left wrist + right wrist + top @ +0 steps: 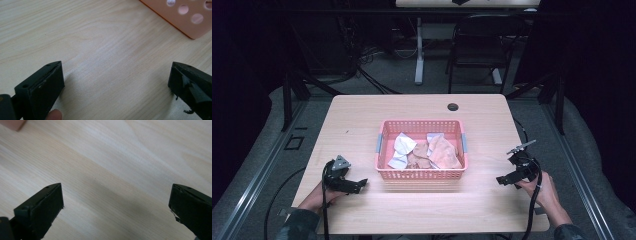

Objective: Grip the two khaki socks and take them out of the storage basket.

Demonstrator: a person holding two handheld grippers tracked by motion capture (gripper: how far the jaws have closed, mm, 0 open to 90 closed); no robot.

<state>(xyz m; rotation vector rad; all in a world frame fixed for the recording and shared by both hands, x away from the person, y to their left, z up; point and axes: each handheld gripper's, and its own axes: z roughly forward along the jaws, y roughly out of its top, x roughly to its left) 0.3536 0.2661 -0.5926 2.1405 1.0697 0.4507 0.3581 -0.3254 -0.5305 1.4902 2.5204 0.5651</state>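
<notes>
With both grippers (357, 186) (506, 180) wide open and empty, cloths (428, 151) in the basket (421, 173) should be approached from above.

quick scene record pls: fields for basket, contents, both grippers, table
basket: pink basket, mid-table, upright
contents: crumpled cloths, white and tan, inside the basket
left hand-held gripper: jaws open, empty, low over the table left of the basket
right hand-held gripper: jaws open, empty, low over the table right of the basket
table: light wood, small dark hole near the far edge
</notes>
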